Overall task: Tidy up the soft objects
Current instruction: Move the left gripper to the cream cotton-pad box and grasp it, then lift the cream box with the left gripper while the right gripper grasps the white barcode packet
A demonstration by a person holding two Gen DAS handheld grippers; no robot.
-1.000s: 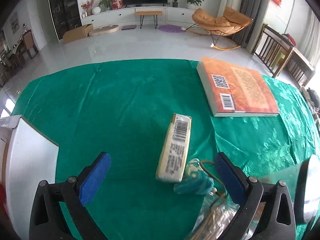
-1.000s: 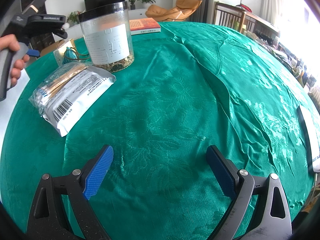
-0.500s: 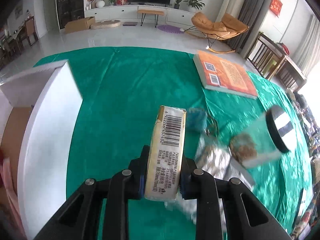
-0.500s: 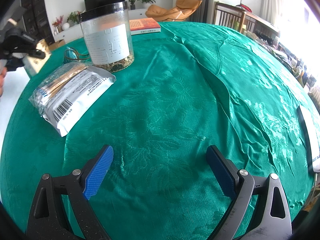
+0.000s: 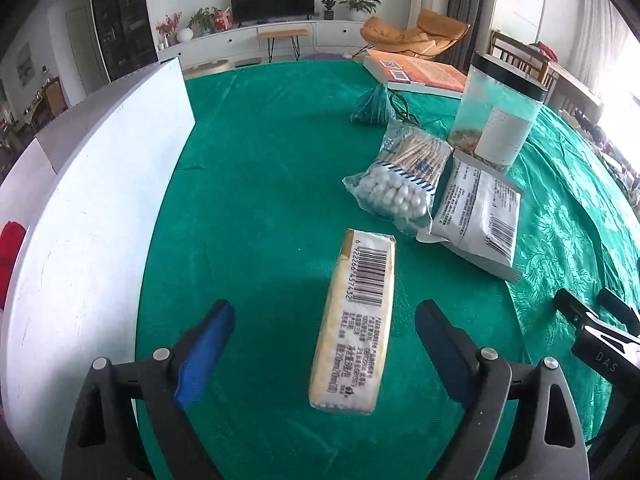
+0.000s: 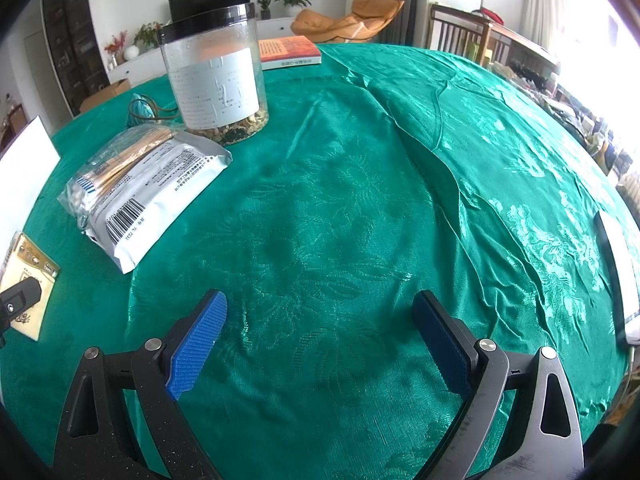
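A cream tissue pack (image 5: 354,320) with a barcode lies on the green tablecloth (image 5: 260,168) between the wide-apart fingers of my open left gripper (image 5: 324,340); its gold face shows in the right wrist view (image 6: 28,280). A bag of cotton swabs (image 5: 400,180), a grey foil pouch (image 5: 480,212) and a small teal knitted pouch (image 5: 374,104) lie further on. My right gripper (image 6: 320,332) is open and empty above bare cloth (image 6: 360,200).
A white box (image 5: 92,208) stands at the left with a red item (image 5: 10,248) inside. A clear jar with a black lid (image 5: 496,120) and an orange book (image 5: 420,72) sit at the back right. A white device (image 6: 616,264) lies at the right edge.
My left gripper carried the tissue pack nearer the white box, then opened and let it go. The pack now lies on the cloth. The right gripper has not moved.
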